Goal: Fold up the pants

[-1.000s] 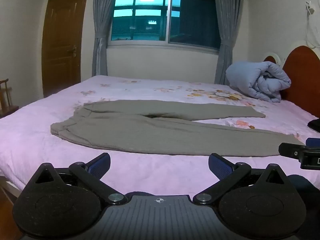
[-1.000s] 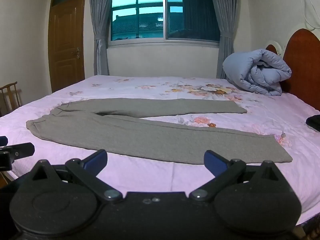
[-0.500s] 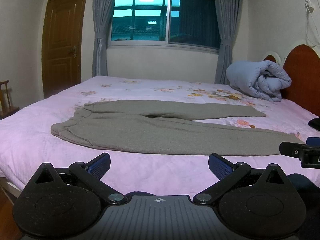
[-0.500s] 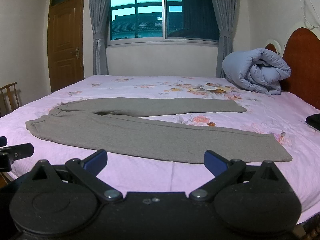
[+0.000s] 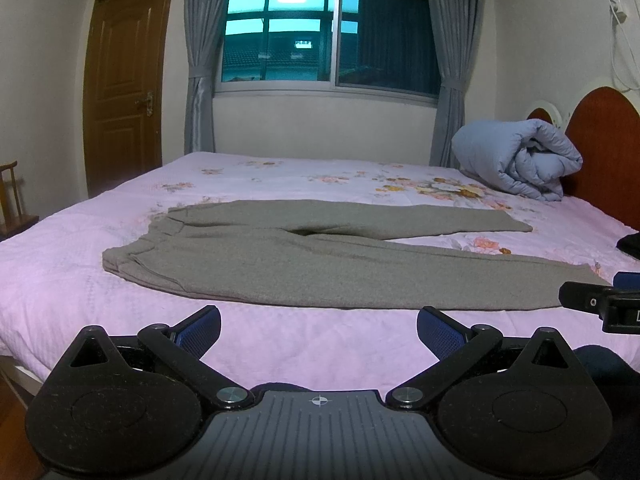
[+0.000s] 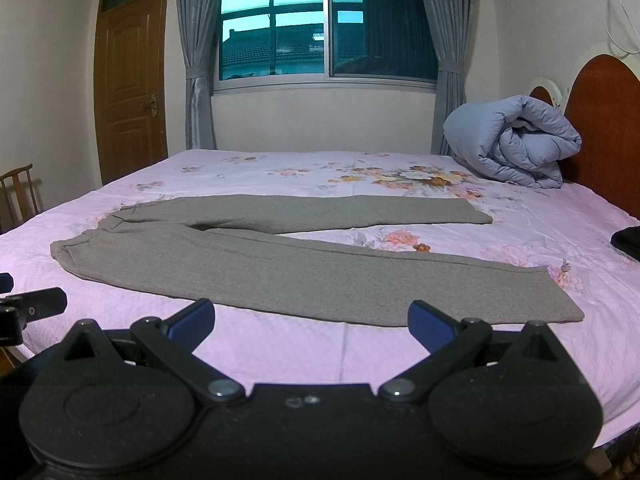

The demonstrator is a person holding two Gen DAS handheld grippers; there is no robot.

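Grey pants (image 5: 320, 264) flat on the pink bed (image 5: 280, 336), unfolded, legs splayed toward the headboard (image 5: 608, 148), waistband on the left. Left gripper (image 5: 319, 330) and right gripper (image 6: 311, 320) both near the bed's front edge, fingers spread wide, holding nothing, not touching pants. Rolled blue quilt (image 6: 516, 148) by headboard

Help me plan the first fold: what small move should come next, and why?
Probably bring both claws forward and down to the pants' near leg: left claw toward the waistband, right claw toward the cuff. Both are open, holding nothing, short of the cloth, and the pants lie flat on the bed with legs spread apart, unfolded.
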